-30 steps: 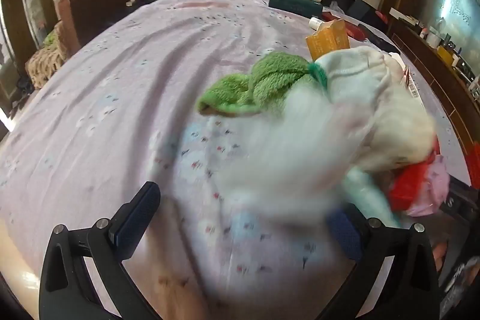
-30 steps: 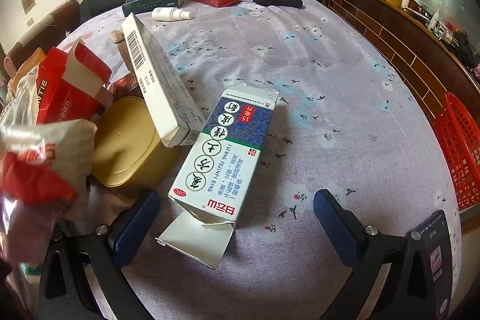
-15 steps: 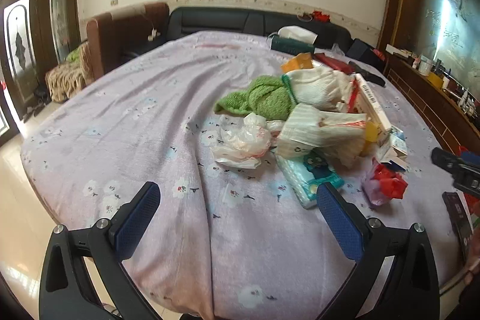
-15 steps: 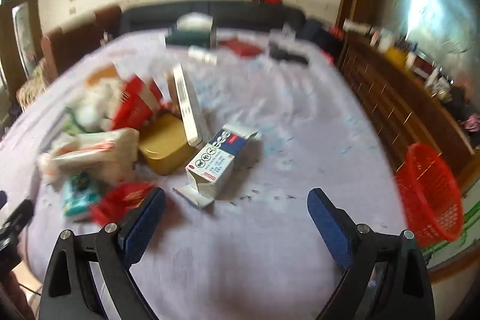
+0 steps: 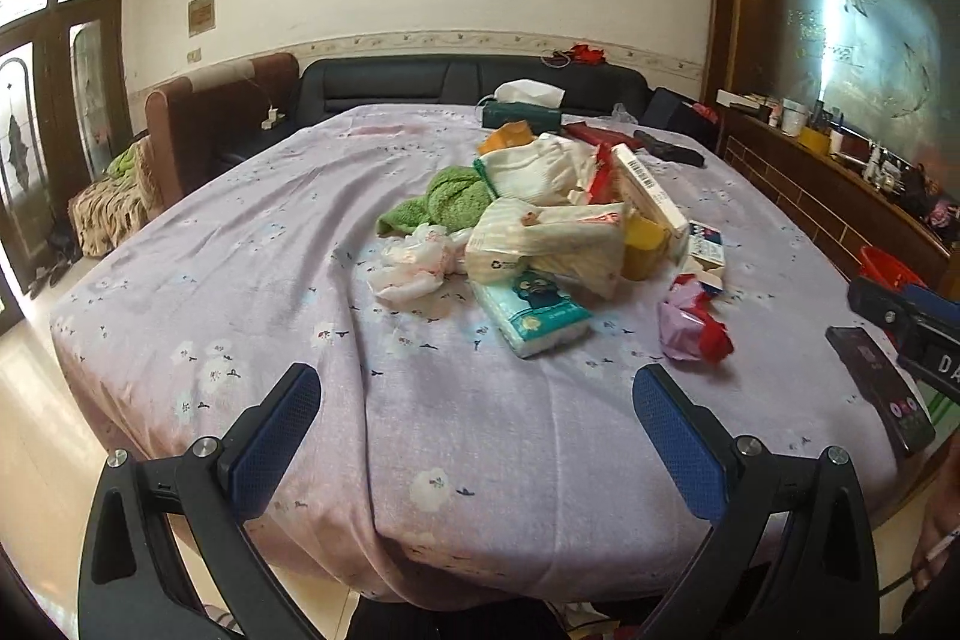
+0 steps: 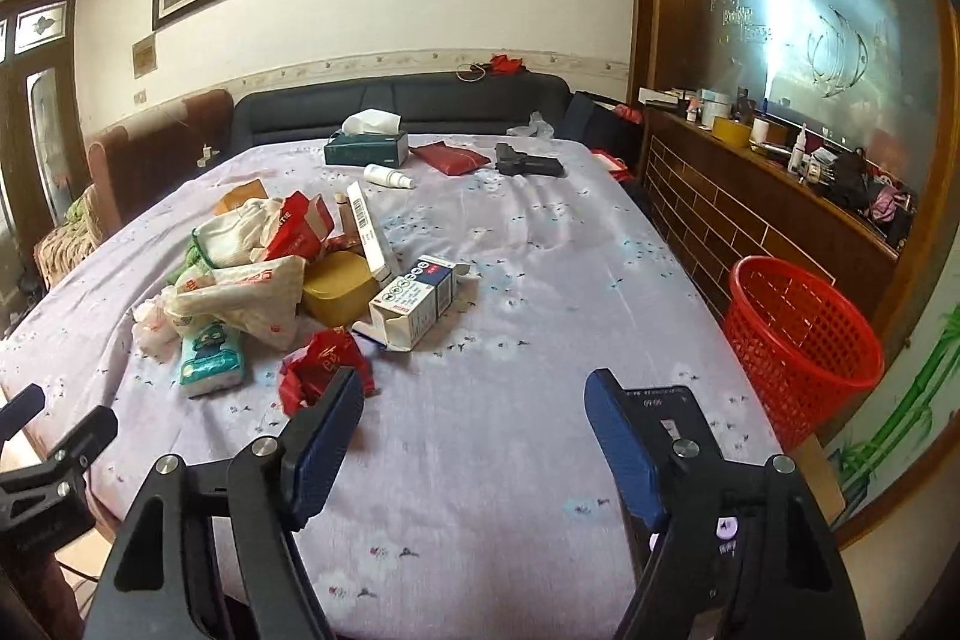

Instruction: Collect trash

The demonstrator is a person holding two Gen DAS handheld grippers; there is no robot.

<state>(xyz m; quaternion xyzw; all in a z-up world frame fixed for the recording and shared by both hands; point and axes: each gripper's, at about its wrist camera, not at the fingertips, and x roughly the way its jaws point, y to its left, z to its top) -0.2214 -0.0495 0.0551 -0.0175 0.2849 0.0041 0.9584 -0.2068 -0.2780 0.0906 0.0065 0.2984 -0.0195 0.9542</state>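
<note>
Both tongs are empty, hanging off the near edge of the tabletop [image 6: 540,232], well short of the trash pile [image 6: 270,274]. Left tongs [image 5: 477,436] are spread wide with nothing between them. Right tongs [image 6: 474,436] are partly spread and closing, also on nothing.

Landmark is the yellow tin [image 6: 336,289] in the middle of the pile:
- the opened medicine box [image 6: 414,307] is just right of the tin
- the long white box [image 6: 369,229] leans on the tin from behind
- the tissue pack [image 6: 210,355] and the crumpled red wrapper [image 6: 324,361] are on the near side of the tin
- the red basket [image 6: 801,334] is far right of the tin, off the tabletop and down on the floor

Risks:
- The pile is stacked, and pulling one piece likely drags or topples its neighbours, the leaning white box first.
- The wrapper and the plastic bag [image 5: 414,259] are thin and lie flat on a wrinkled cloth, so the tongs may pinch the cloth and shift everything.
- The basket sits low beyond the edge, so an early release drops the trash on the floor.
- The phone [image 5: 879,388] lies near the edge, far right of the tin, and a sweeping right arm could knock it off.
- The green towel [image 5: 450,205] and the tissue box [image 6: 366,148] probably aren't trash, so there is a risk of grabbing the wrong thing.
</note>
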